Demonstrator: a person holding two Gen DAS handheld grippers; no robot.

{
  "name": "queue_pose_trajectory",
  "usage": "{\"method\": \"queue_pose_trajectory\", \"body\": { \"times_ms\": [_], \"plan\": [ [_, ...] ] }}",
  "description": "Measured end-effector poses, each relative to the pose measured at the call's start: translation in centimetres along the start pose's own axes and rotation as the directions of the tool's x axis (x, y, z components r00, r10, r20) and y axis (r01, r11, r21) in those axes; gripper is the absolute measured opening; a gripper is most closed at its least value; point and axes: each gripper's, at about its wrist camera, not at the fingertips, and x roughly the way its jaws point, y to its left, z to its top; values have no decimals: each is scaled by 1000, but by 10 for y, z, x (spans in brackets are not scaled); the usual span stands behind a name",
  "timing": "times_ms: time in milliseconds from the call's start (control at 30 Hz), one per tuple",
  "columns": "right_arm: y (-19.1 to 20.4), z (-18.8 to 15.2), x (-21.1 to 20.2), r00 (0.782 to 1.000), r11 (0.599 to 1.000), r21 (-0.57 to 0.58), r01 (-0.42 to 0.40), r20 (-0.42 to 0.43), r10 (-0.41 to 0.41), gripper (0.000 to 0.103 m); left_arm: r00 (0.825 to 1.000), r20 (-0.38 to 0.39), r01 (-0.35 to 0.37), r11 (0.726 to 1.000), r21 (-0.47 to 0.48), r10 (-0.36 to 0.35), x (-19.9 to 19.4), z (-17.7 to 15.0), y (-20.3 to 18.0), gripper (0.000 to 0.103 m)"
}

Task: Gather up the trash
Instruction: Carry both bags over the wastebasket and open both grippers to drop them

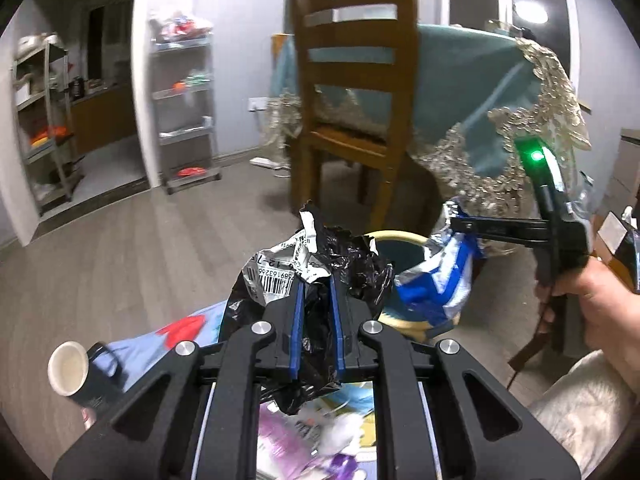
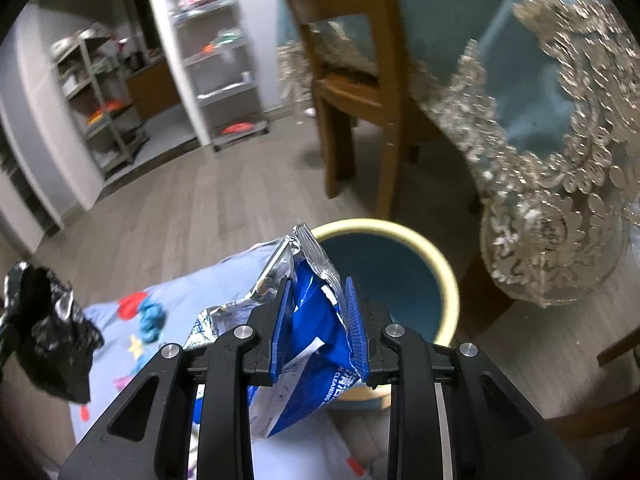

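Up close in the left wrist view, my left tool point(image 1: 318, 316) is clamped on a crumpled black plastic bag point(image 1: 320, 264) with a white barcode label, which fills the lower middle of the frame. Just behind it, right of center, stands a trash bin point(image 1: 400, 240) with a pale yellow rim and a teal inside, partly hidden by the bag. At the right edge my right hand point(image 1: 592, 300) holds the right tool point(image 1: 464, 224), whose fingers grip a blue and silver wrapper point(image 1: 436, 280) hanging over the bin's right side. A wooden chair point(image 1: 356, 80) rises in the upper middle, with a teal tablecloth point(image 1: 480, 92) edged in lace draped to its right. A paper cup point(image 1: 70, 368) in a dark sleeve lies on its side at the lower left, on a light blue mat point(image 1: 136, 344) with red shapes. Metal shelving point(image 1: 184, 108) stands at the upper left.

Over in the right wrist view, my right tool point(image 2: 318, 320) is closed on the blue and silver wrapper point(image 2: 312, 328), low in the center. The trash bin point(image 2: 440, 264) sits directly behind it, its opening showing right of center, unobstructed on that side. The black plastic bag point(image 2: 48, 328) hangs at the left edge, well apart from the bin. The light blue mat point(image 2: 192, 292) lies at lower left, the chair point(image 2: 360, 100) legs stand above the bin, and the lace tablecloth point(image 2: 560, 160) crowds the right side.
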Motion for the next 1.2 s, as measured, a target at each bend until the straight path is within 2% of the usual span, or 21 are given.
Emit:
{"method": "queue_pose_trajectory", "body": {
  "times_ms": [200,300,400,600,867,1067,1200],
  "plan": [
    [-25,16,14,996,996,-17,85,31,-85,29,995,-48,84,996,10,-84,42,18,-27,12],
    [-30,25,21,990,988,-75,132,60,-128,29,994,-69,92,994,64,-88,60,20,-43,12],
    [-40,31,28,988,987,-75,144,67,-139,29,991,-95,107,987,116,-96,81,20,-60,12],
    [-55,37,46,981,976,-106,190,56,-184,29,983,-157,115,987,110,-97,131,23,-71,12],
    [-57,42,65,973,964,-137,229,44,-225,29,979,-175,120,990,74,-106,176,23,-84,12],
    [-52,37,76,966,954,-151,258,16,-259,30,982,-156,123,990,66,-111,194,34,-89,12],
    [-51,36,74,969,958,-148,246,21,-245,31,984,-140,122,989,78,-110,199,39,-93,12]
  ]
}}
